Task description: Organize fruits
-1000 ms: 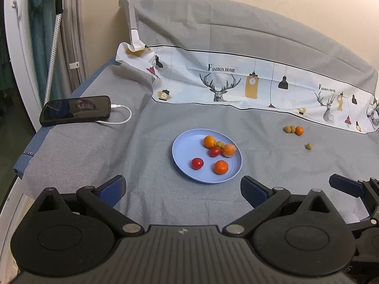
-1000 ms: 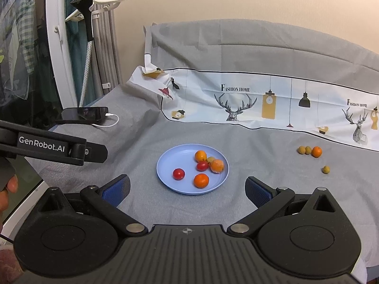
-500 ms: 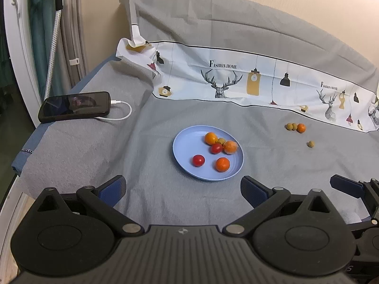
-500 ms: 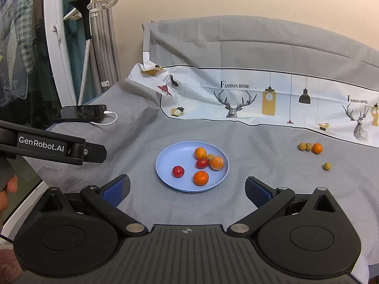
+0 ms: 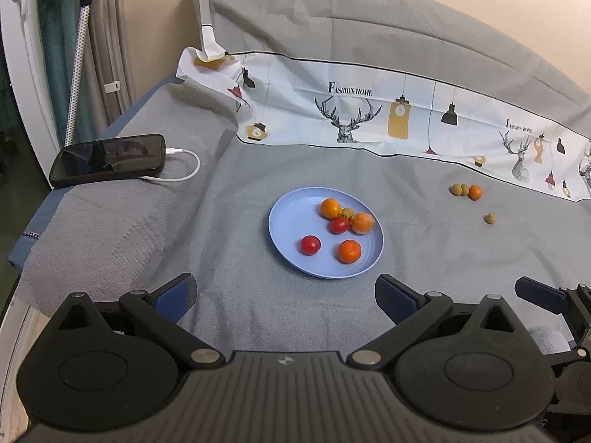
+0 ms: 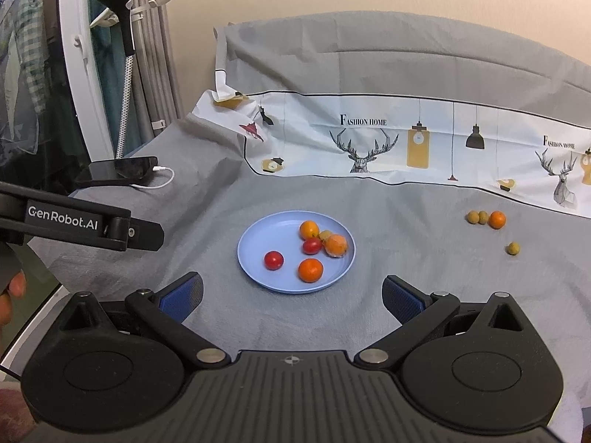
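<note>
I hold both grippers wide and empty above the near cloth, left gripper (image 5: pixel 284 295) and right gripper (image 6: pixel 291 295), judging that four loose fruits (image 6: pixel 496 219) near the patterned cloth still belong on the blue plate (image 6: pixel 255 254). Only the right view shows my fingertip (image 6: pixel 16 284) at its left edge.

left gripper (image 5: pixel 284 295) agape, right gripper (image 6: pixel 291 297) likewise (empty)
</note>
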`<state>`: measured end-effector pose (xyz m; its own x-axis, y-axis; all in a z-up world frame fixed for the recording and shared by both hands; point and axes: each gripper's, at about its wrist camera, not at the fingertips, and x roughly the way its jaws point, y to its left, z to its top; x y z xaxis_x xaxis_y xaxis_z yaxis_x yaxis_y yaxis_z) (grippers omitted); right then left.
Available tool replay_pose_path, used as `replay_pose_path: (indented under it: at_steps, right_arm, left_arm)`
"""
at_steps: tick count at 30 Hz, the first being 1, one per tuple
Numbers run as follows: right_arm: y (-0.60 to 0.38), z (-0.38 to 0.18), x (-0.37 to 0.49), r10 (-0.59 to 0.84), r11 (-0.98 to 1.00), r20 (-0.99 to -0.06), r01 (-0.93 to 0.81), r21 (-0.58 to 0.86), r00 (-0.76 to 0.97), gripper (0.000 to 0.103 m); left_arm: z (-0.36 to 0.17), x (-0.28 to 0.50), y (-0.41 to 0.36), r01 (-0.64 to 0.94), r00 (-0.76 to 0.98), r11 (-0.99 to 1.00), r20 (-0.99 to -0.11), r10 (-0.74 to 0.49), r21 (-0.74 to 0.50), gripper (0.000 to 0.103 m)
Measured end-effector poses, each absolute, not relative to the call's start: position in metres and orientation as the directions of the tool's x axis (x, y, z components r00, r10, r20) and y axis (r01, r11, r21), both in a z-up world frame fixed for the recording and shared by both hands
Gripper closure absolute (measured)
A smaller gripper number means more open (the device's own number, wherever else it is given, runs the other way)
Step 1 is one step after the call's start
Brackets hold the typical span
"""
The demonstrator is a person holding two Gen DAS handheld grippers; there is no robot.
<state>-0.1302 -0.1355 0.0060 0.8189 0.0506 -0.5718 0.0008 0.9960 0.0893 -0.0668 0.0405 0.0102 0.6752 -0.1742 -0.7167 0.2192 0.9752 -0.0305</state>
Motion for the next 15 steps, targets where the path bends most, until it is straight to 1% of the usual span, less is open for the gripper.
replay_pose_path:
  at_steps: [10,15]
  right_arm:
    - [-0.151,-0.009,-0.117,0.049,0.992,-0.601,0.031,0.121,0.798,0.001]
    - [-0.168,-0.018,-0.108,0.026,0.987,-0.617,0.076,0.140,0.787,0.001]
  left_arm:
    - [0.000,-0.043,0.023,0.231,0.643,0.973,-0.748,-0.165,-0.015,0.000]
    - [-0.005,-0.026,0.002,0.266,0.620,0.964,-0.764,-0.181,-0.012,0.000]
